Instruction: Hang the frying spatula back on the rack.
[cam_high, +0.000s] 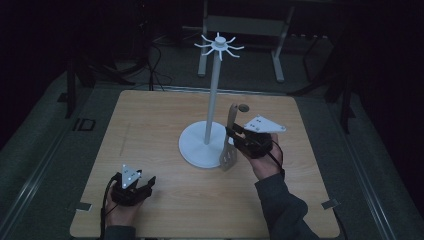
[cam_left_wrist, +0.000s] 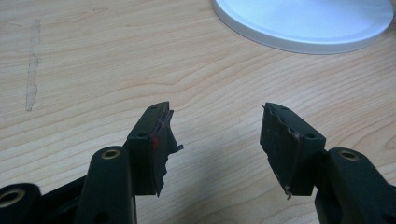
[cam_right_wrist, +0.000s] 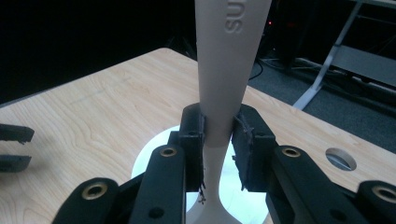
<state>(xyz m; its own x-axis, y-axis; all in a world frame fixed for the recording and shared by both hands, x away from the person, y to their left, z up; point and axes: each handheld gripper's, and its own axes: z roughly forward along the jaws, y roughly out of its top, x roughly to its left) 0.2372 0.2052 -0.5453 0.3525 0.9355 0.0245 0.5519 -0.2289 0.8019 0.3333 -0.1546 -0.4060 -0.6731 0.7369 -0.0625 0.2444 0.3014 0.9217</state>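
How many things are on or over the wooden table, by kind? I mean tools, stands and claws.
Slotted spatula, held upright in the right claw: 1
White stand with hooks on top: 1
Claws, the right one and the open left claw: 2
Total: 4

Dim high view with black surroundings; both gripper views brighter, slightly soft.
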